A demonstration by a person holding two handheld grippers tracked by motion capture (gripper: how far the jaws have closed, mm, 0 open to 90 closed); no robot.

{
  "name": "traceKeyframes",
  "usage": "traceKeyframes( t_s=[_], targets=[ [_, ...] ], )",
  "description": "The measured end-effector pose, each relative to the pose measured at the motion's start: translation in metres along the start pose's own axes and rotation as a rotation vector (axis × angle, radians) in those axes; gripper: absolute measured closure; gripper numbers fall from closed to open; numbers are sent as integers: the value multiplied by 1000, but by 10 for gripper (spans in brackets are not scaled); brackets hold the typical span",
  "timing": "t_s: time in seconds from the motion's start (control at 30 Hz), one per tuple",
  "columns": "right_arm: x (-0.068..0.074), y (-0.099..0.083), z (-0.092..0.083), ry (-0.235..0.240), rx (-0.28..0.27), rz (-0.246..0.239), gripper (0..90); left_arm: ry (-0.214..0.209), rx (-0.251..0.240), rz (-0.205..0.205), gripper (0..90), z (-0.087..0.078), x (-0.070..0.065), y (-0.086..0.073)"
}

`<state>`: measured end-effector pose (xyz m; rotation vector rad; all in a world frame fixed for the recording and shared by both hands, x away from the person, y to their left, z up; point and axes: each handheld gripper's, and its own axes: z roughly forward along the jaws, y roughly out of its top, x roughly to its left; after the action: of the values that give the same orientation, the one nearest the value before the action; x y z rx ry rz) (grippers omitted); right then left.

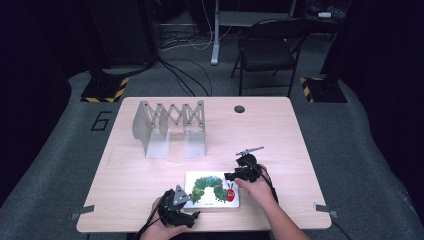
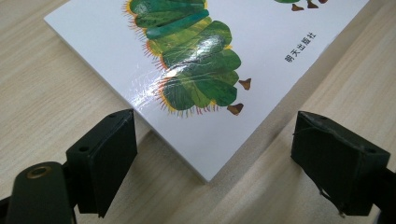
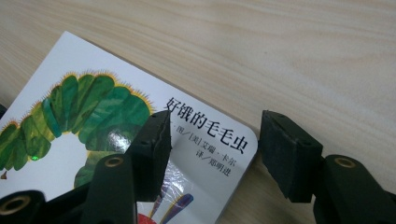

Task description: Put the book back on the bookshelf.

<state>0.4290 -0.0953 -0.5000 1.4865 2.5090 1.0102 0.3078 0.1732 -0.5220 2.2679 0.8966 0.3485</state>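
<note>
The left tongs (image 2: 212,154) stand open at the near left corner of the picture book (image 1: 212,189), which lies flat at the desk's (image 1: 280,135) near edge. The right tongs (image 3: 215,149) gape astride its far right corner, one jaw over the cover, not pressing. From above, hands and tongs hide both corners. A grey folding rack (image 1: 170,127) stands far left, well apart.
</note>
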Motion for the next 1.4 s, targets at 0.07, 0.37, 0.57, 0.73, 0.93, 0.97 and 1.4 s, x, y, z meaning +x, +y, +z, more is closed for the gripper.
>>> traceKeyframes(
  t_s=[0.07, 0.37, 0.57, 0.73, 0.93, 0.97, 1.4],
  targets=[
    [0, 0, 0, 3, 8, 8, 435, 2, -1, -7, 143, 0, -2, 0],
    [-1, 0, 0, 11, 15, 78, 413, 2, 1, -7, 143, 0, -5, 0],
    [-2, 0, -2, 15, 15, 94, 411, 21, -19, -21, 136, 2, -8, -1],
    [1, 0, -3, 1, 18, 86, 411, 28, -22, -24, 125, 2, -9, -2],
    [3, 2, -6, -5, 7, 76, 414, 33, -32, -32, 125, 3, -9, -2],
    [3, 2, -7, -10, 0, 73, 414, 31, -29, -27, 125, 2, -9, -2],
    [7, 4, -14, -13, -26, 45, 428, 31, -33, -37, 107, 4, -9, -1]
  ],
)
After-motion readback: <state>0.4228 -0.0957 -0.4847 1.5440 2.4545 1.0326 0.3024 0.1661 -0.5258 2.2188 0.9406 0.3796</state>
